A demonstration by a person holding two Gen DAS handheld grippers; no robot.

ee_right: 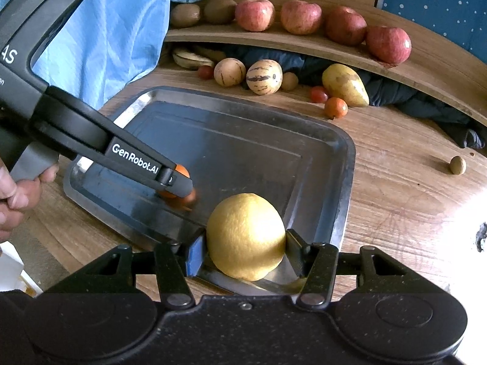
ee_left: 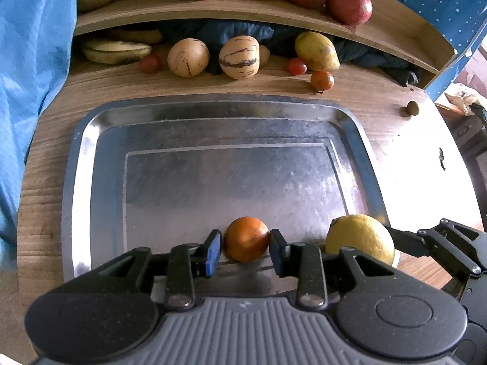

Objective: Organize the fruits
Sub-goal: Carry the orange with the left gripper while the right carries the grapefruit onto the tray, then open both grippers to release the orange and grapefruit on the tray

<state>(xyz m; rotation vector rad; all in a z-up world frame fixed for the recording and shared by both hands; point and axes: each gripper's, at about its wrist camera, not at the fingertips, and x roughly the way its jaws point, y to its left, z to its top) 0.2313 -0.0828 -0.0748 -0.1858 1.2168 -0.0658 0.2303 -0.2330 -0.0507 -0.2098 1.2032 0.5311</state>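
Only right wrist view shows hand (ee_right: 15, 194) holding left gripper (ee_right: 179, 187)

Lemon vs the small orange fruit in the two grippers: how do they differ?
Colour: the lemon is yellow, the small orange fruit deep orange. Size: the lemon is clearly bigger, so the right gripper stands wider than the left gripper. Place: the lemon sits at the metal tray near-right corner, the orange fruit further left along the near edge. Shared: each is clamped between two pads, low over the tray.
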